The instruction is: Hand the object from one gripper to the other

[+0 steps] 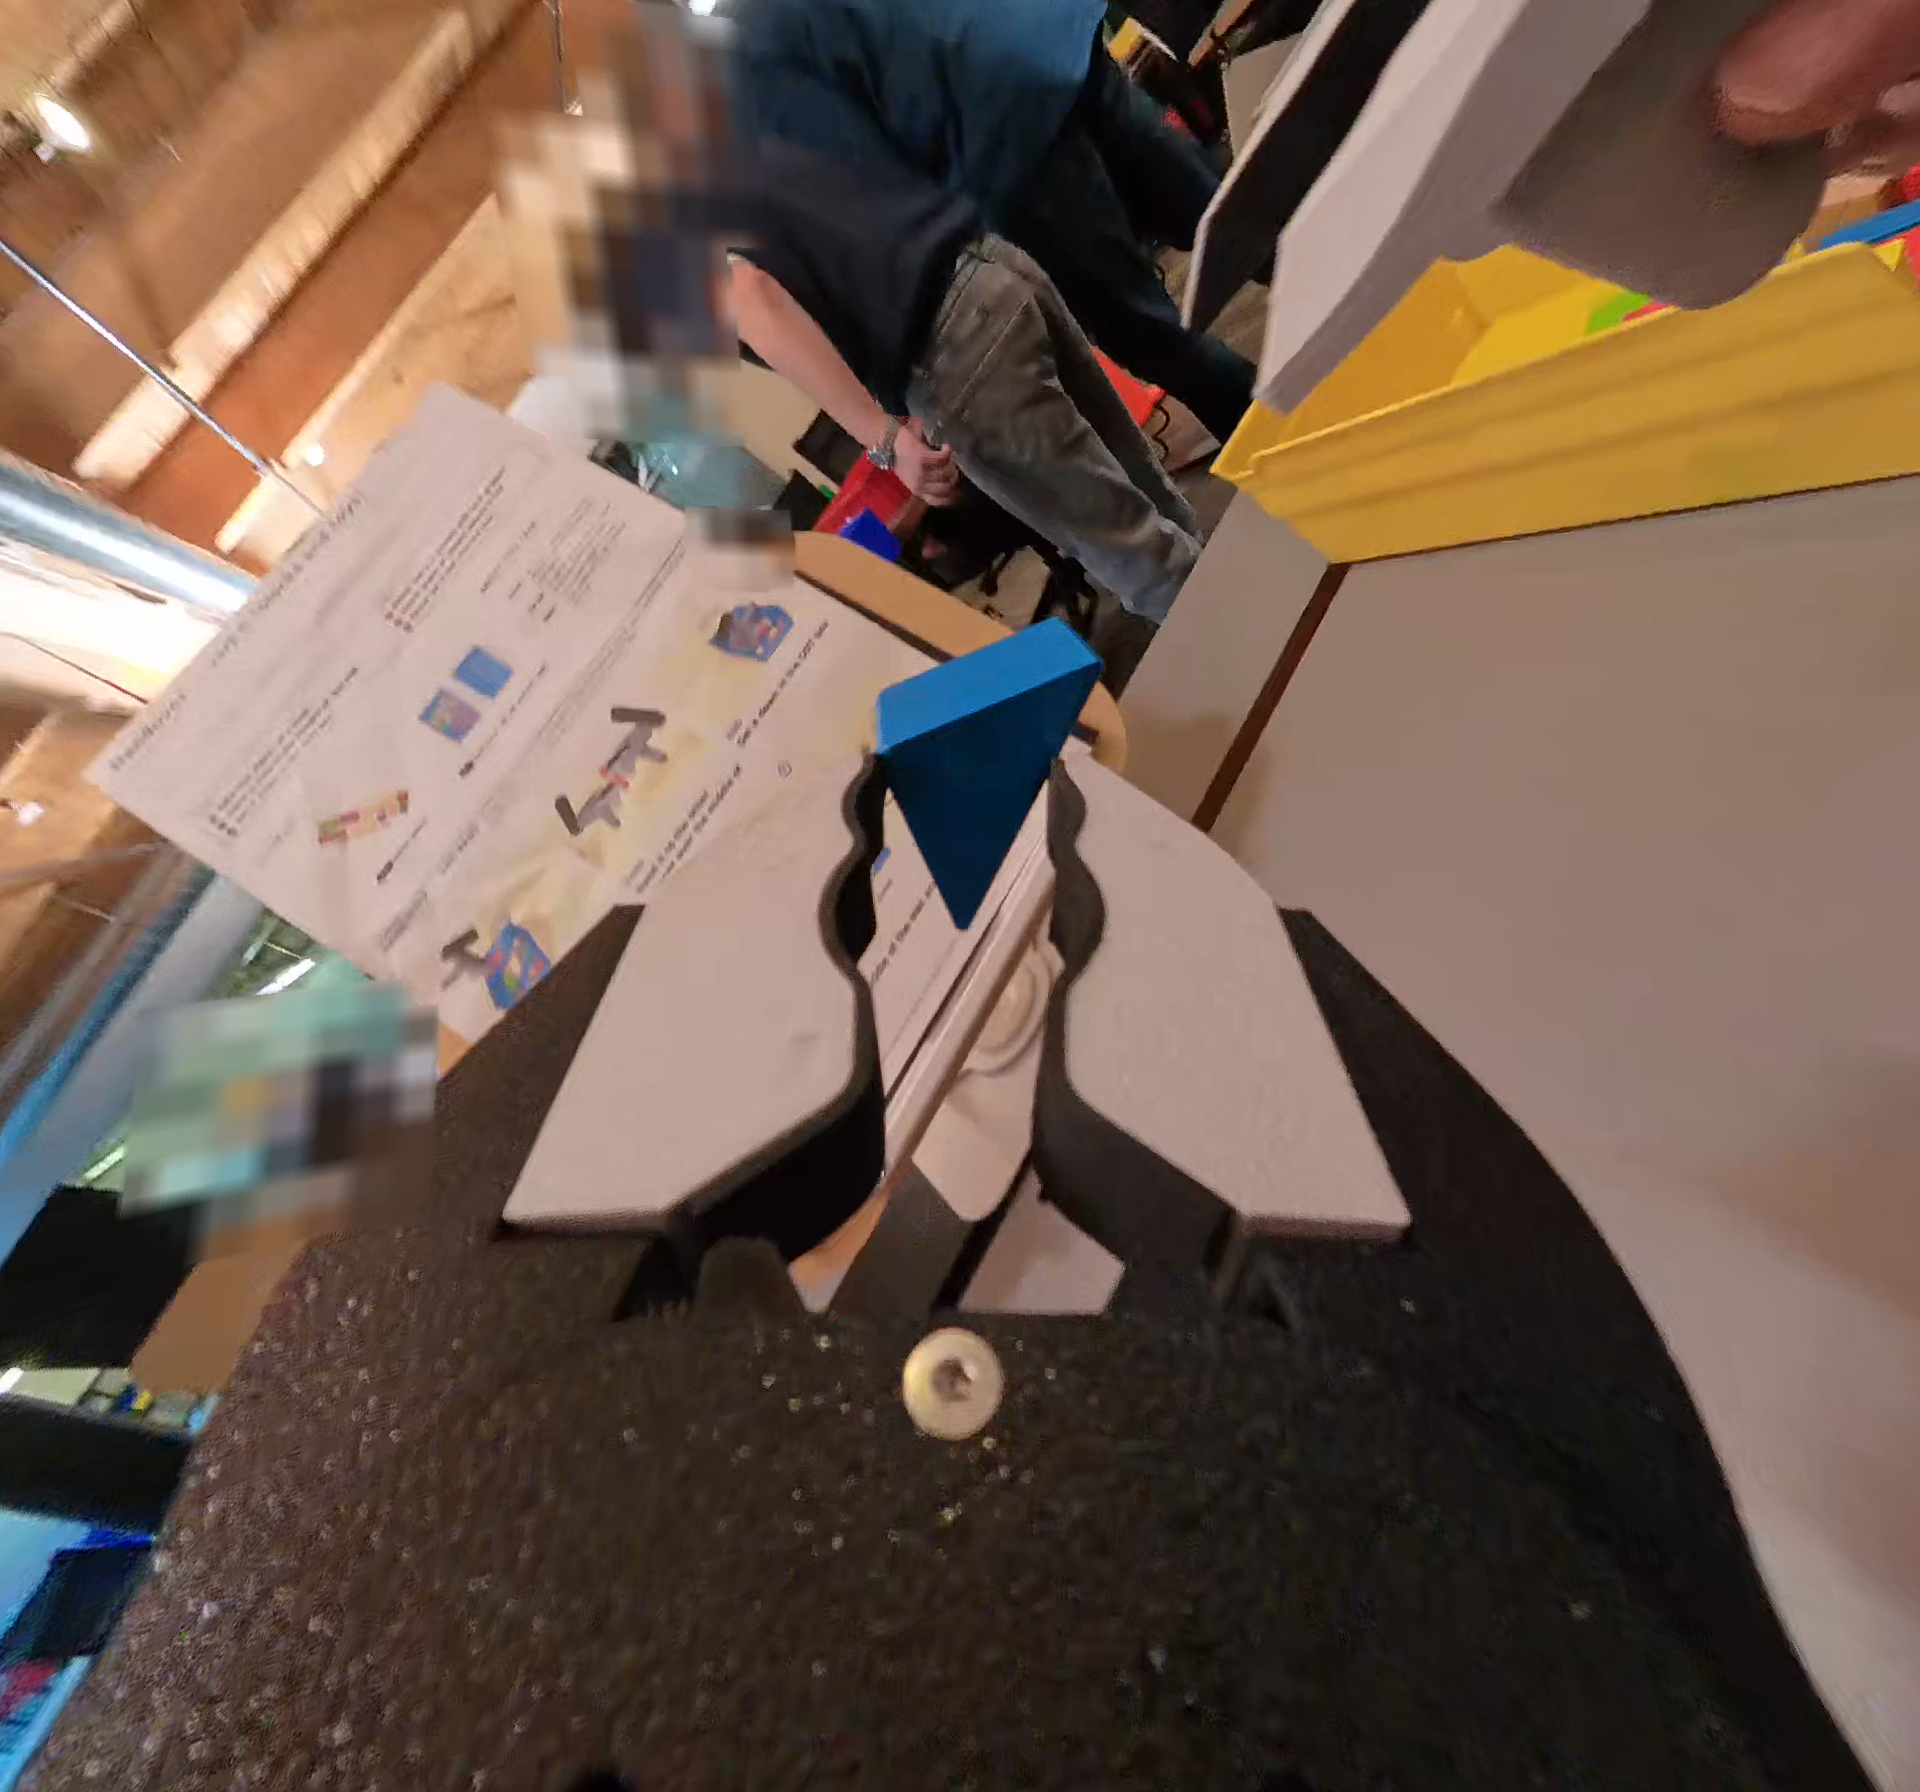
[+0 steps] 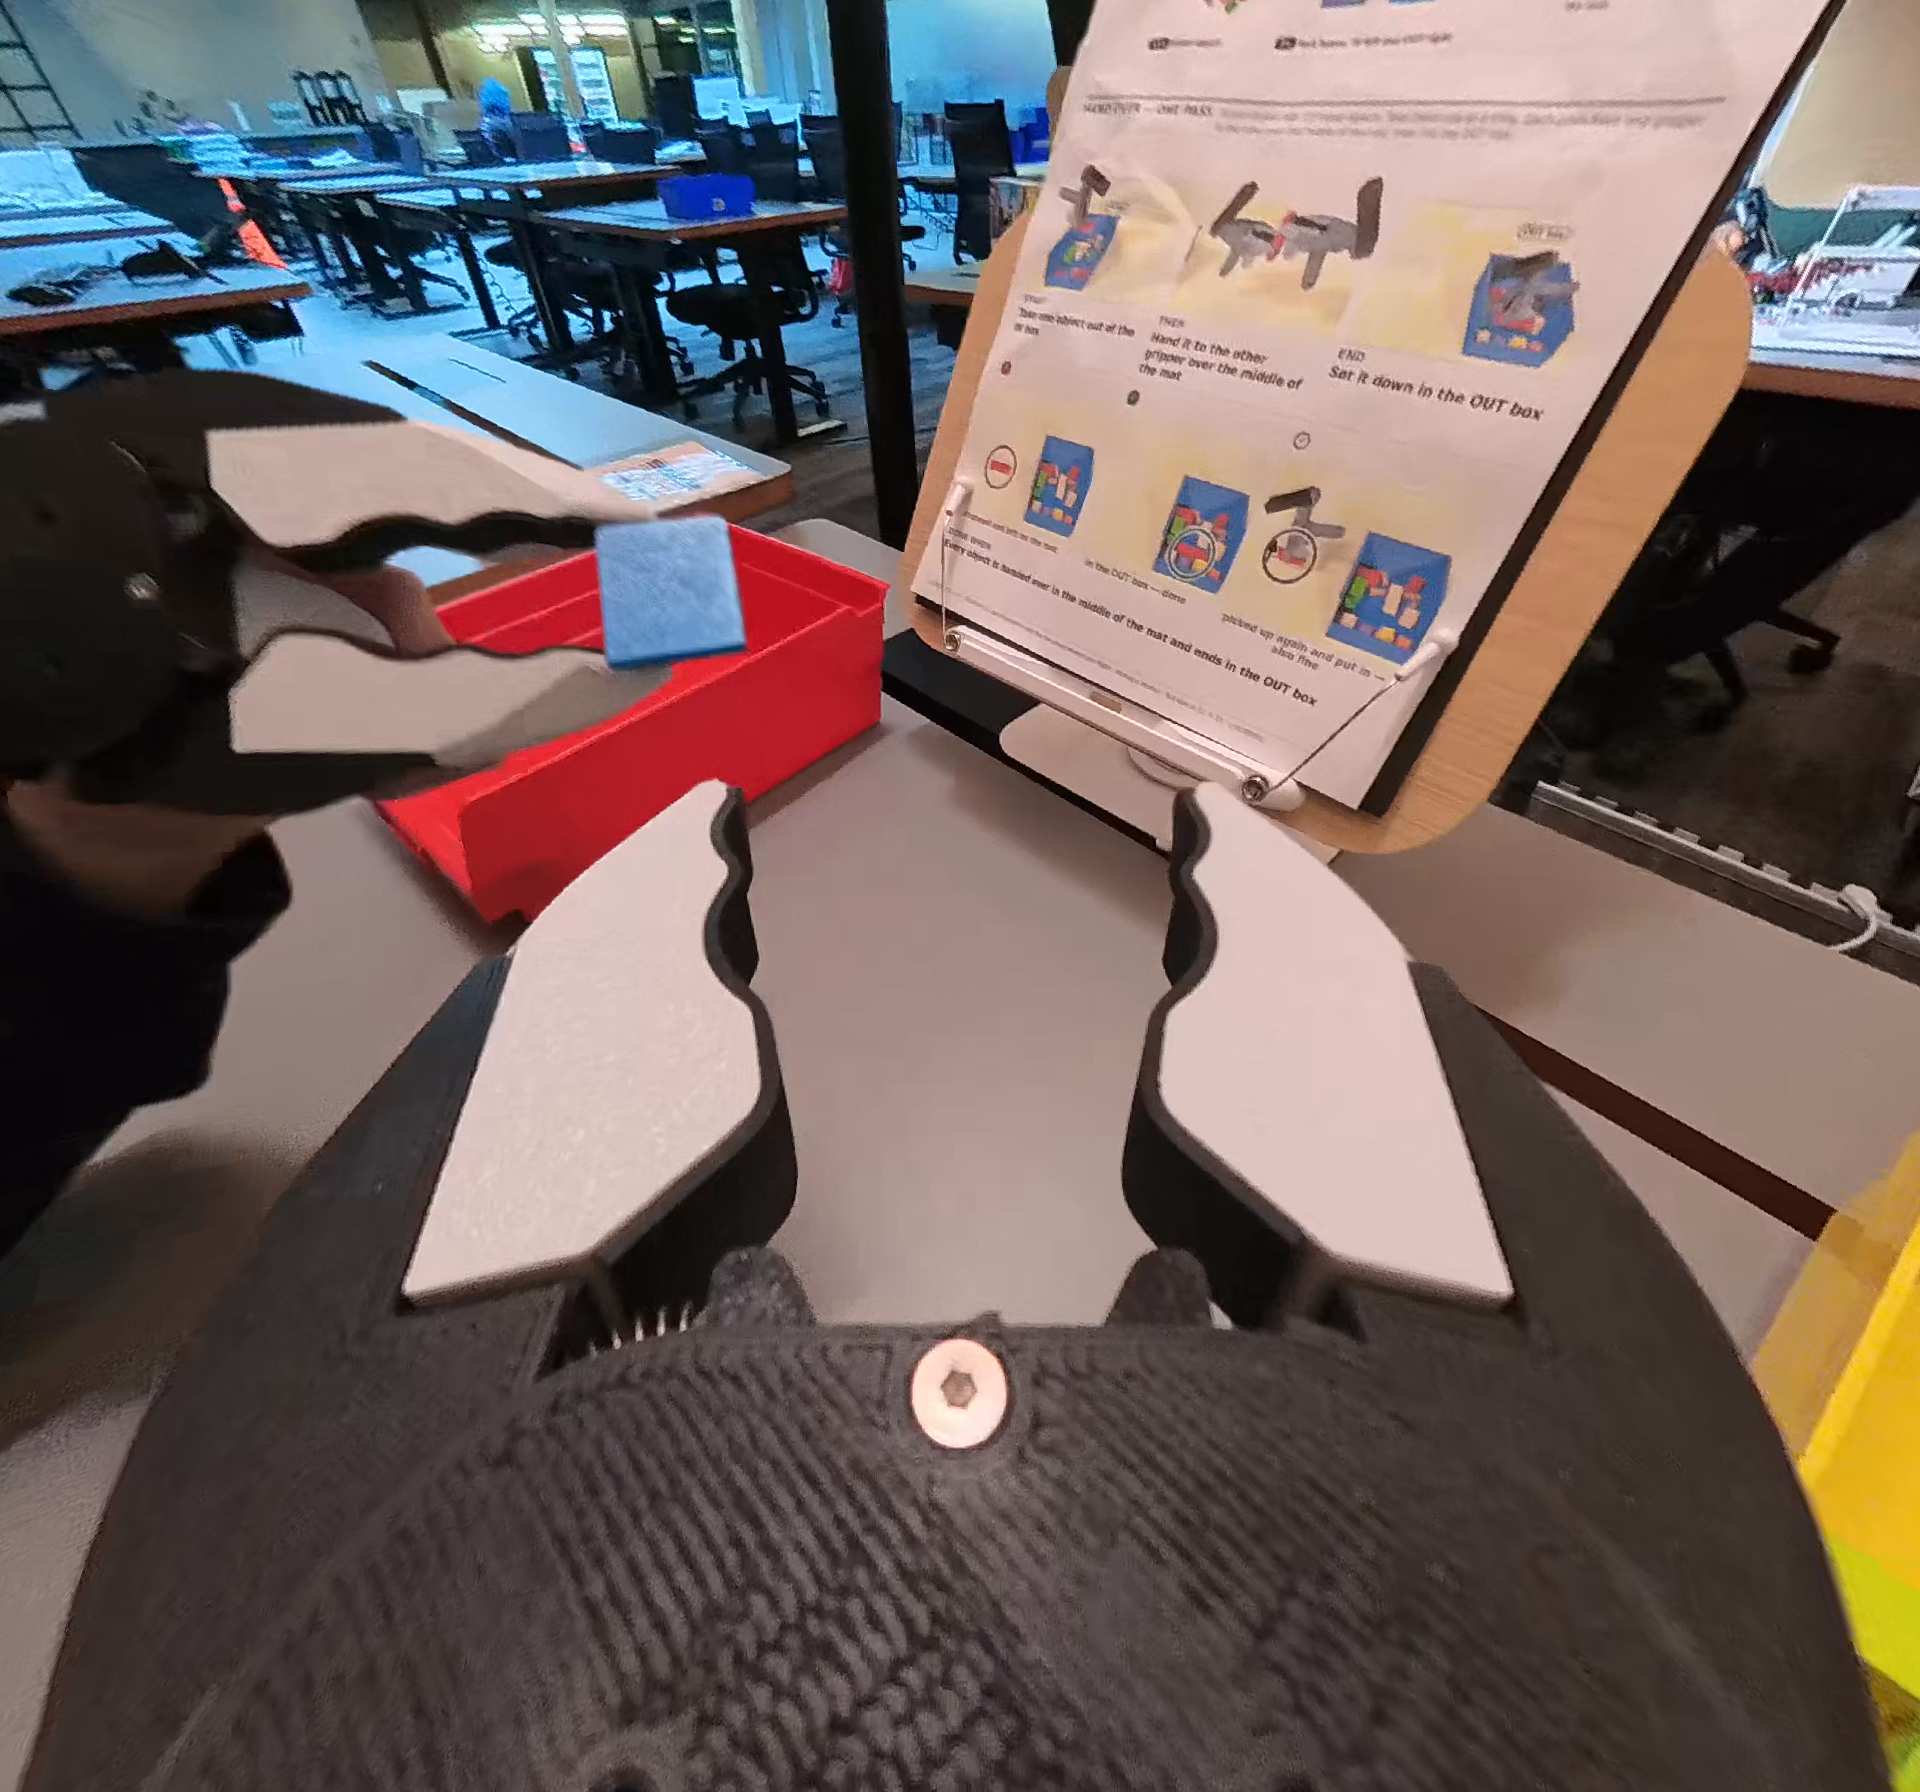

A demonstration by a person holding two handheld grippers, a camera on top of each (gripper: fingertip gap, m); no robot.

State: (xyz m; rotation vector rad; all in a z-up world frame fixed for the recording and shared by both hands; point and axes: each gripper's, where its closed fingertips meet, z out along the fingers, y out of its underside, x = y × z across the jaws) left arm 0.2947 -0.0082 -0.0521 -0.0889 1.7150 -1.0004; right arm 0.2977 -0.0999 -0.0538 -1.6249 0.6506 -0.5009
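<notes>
Blue wedge block (image 1: 982, 766), pinched at the fingertips of the left gripper (image 1: 966, 807), pads pressed on both sides, held in the air above the red bin (image 2: 665, 755). Right gripper (image 2: 956, 869) spread wide, nothing between its fingers, low over the table (image 2: 935, 1015) just beside the red bin. Probably light, rigid, smooth-faced; thin point likely to slip. Best taken across the broad flat faces at the thick end that sticks out.

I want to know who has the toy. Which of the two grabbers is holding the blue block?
The left gripper holds the blue wedge-shaped block, clamped between its grey fingers above the red plastic bin. The right gripper gapes open, holding nothing.
</notes>
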